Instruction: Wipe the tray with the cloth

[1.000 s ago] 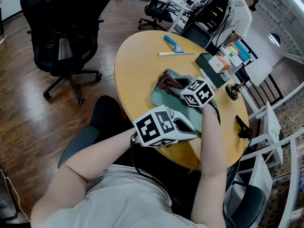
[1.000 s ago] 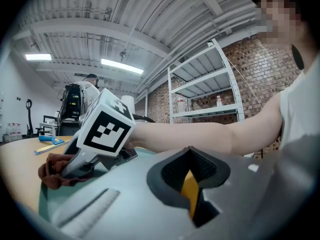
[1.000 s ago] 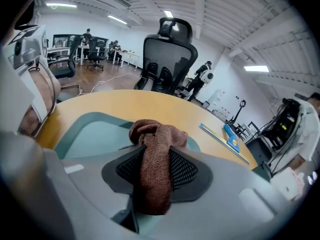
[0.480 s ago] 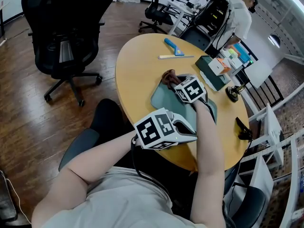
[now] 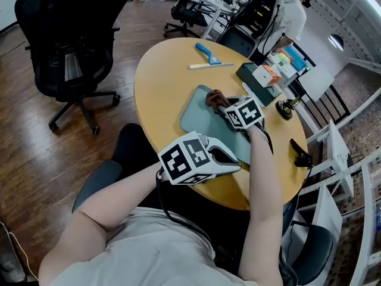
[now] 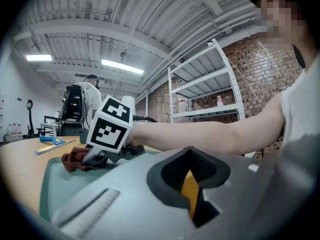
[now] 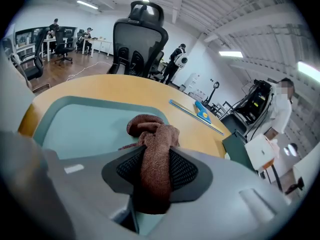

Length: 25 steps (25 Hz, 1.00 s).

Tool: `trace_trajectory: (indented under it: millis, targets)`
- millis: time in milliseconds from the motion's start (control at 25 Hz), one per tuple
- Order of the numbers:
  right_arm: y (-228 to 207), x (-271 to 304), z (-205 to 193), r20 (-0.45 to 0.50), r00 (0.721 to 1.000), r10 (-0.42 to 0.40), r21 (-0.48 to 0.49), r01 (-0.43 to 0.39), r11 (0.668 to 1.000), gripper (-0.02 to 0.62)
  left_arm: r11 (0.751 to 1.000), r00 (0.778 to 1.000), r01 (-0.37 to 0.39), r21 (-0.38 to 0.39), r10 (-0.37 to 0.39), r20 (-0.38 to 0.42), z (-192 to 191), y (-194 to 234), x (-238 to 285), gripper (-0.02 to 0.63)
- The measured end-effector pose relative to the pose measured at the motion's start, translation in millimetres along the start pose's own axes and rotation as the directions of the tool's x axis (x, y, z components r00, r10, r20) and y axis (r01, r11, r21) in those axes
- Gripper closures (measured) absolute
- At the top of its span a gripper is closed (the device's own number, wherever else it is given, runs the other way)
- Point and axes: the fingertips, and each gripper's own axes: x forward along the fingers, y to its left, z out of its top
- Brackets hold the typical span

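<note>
On the round, smooth tan wooden table (image 5: 158,79), the rounded-rectangular grey-green plastic tray (image 5: 195,117) bears the bunched brown terry cloth (image 7: 154,143) near its far edge, pinched in the right gripper's (image 7: 155,176) part-closed jaws, while the left gripper's (image 6: 192,186) jaws meet empty.

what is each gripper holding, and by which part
The right gripper pinches the brown terry cloth across a bunched section, its free end on the grey-green tray. The left gripper holds nothing.
</note>
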Motion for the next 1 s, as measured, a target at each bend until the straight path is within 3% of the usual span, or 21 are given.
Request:
trace_trajectory:
  millis: [600,1000]
  targets:
    - [-50,-52,-104,-0.095,0.989,-0.112,0.175,0.127,0.976,0.463,1.0,1.0,0.008,-0.012,-0.008,-0.004,0,0,1,0.284]
    - [-71,-76,-152,-0.173,0.966,-0.192,0.23,0.229,0.946,0.463,1.0,1.0,0.009,-0.025,-0.01,-0.01,-2,3,0,0.284]
